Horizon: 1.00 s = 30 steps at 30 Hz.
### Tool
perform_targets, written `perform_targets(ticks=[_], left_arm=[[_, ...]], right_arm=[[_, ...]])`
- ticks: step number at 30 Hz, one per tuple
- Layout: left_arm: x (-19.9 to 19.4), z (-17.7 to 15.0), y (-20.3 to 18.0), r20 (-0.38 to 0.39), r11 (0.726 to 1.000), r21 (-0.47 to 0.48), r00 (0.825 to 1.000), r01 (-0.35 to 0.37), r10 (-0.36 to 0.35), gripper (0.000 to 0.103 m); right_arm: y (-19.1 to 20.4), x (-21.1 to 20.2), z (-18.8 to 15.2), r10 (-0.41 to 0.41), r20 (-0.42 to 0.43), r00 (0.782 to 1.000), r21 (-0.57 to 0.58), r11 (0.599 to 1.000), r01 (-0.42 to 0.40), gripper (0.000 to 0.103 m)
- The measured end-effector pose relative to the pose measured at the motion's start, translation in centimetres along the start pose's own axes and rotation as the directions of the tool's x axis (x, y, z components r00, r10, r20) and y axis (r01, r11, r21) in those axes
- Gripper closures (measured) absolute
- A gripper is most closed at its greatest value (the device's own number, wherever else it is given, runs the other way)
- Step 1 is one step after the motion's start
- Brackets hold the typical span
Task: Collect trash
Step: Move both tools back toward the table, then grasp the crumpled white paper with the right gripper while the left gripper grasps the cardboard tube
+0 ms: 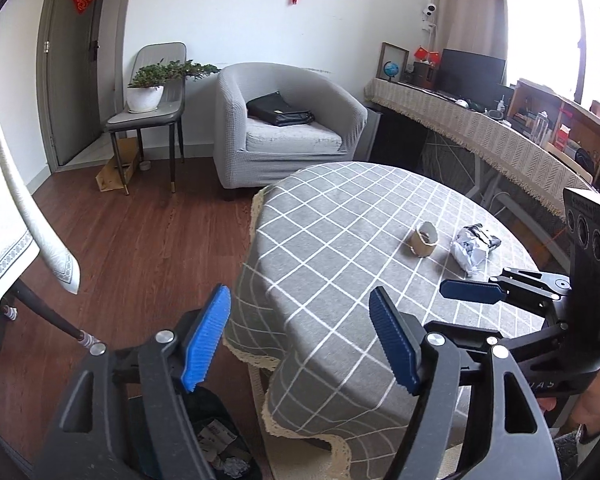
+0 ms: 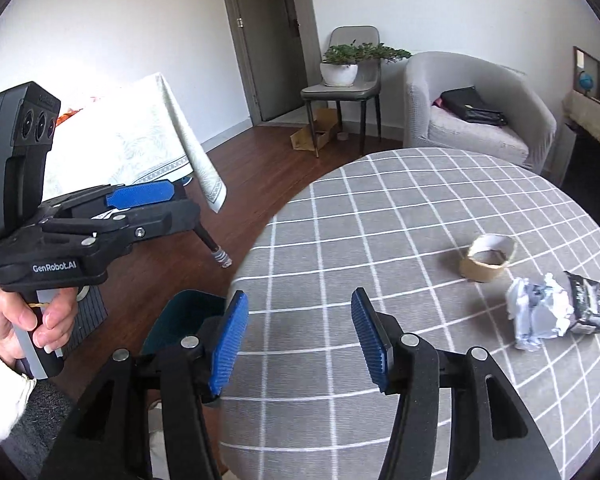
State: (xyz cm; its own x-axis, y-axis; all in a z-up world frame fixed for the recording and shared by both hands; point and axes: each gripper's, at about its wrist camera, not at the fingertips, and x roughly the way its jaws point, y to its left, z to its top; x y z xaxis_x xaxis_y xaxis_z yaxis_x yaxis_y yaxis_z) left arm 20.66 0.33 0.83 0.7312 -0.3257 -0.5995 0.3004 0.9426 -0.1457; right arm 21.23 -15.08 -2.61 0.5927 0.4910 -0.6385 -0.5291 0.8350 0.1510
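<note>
Left claw point(image 1: 300, 340) agape; trash bin point(image 1: 220, 440) contents visible left view only.

Blue ribbed fingers point(image 2: 228, 344); ahead, grey white-checked counter point(image 2: 380, 240), brown cardboard ring point(image 2: 486, 264), white crumpled paper point(image 2: 536, 316).

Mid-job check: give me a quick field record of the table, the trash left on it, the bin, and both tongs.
table: round, grey checked cloth
trash on table: cardboard tape roll; crumpled paper wad with a dark wrapper touching it
bin: dark bin on the floor by the table edge, scraps of paper already inside
left tongs: open, empty, above the table edge and bin
right tongs: open, empty, over the cloth, short of the trash
left to collect: all three items
</note>
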Motion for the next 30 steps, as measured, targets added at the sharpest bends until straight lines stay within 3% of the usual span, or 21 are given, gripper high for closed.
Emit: perform_targets(ticks=[6,13,20,23,30], left_arm=[[2.6,1.0,-3.3,-0.018,0.998,0.036,0.998,0.054,-0.054,0.023],[5.3,1.9,-5.3,-0.043,0.995,0.074,0.997,0.072,-0.069,0.021],[7.4,2.7,-6.5,-0.064,0.992,0.089,0.994,0.09,-0.084,0.021],[8.2,3.0,-6.9,-0.07,0.99,0.091,0.992,0.108,-0.101,0.021],[10.0,3.8,-7.9,-0.089,0.986,0.116,0.99,0.118,-0.108,0.021]], right_arm=[[-4.6,-1.9,-0.1,-0.074,0.009,0.997,0.037,0.997,0.074,0.048],[-8.0,-3.2,-0.5,-0.127,0.0,0.992,0.047,0.991,0.126,0.048],[-10.2,-3.6,0.0,-0.168,-0.002,0.986,0.044,0.985,0.168,0.046],[-10.6,-3.5,0.1,-0.181,0.006,0.984,0.035,0.983,0.18,0.039],[-12.3,-1.7,0.2,-0.199,-0.054,0.978,0.029,0.979,0.201,0.039]])
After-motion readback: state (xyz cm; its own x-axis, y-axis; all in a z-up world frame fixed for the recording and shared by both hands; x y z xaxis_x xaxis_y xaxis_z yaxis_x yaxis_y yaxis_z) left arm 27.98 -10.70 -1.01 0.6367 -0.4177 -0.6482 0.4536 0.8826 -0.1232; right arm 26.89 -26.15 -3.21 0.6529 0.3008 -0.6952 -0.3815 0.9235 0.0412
